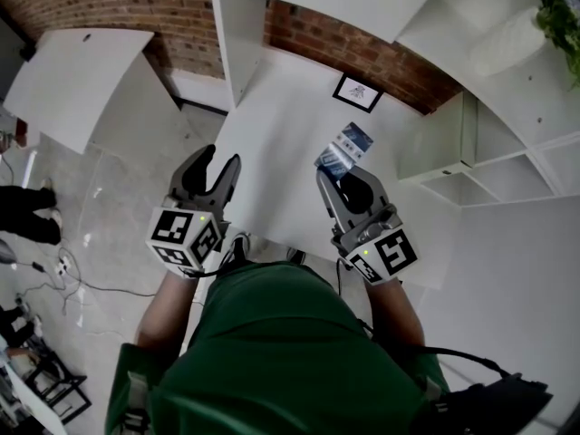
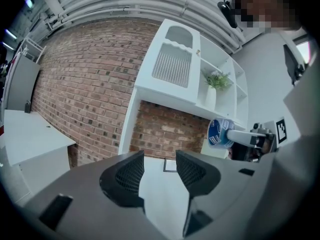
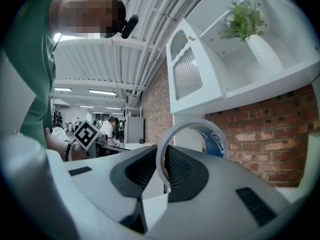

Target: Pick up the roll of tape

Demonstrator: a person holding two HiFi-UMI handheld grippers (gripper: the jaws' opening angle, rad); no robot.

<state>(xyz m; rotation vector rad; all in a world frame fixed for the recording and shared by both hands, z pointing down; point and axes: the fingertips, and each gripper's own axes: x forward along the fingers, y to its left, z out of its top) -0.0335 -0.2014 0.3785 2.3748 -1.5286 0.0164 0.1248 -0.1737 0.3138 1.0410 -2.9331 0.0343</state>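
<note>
The roll of tape [image 1: 345,146], blue-printed with a white core, is up off the white table [image 1: 272,125] in my right gripper [image 1: 339,174]. In the right gripper view the ring [image 3: 216,141] stands on edge, its rim pinched between the two black pads [image 3: 182,170]. From the left gripper view the roll [image 2: 218,132] shows at the tip of the right gripper [image 2: 245,136], off to the right. My left gripper [image 1: 220,159] hovers over the table's near left edge, jaws open [image 2: 160,164] with nothing between them.
A small framed picture [image 1: 357,92] lies at the table's far side by the brick wall. A white shelf unit [image 1: 489,152] stands to the right, with a plant in a white vase [image 3: 243,19] on it. Another white table [image 1: 77,80] is at far left.
</note>
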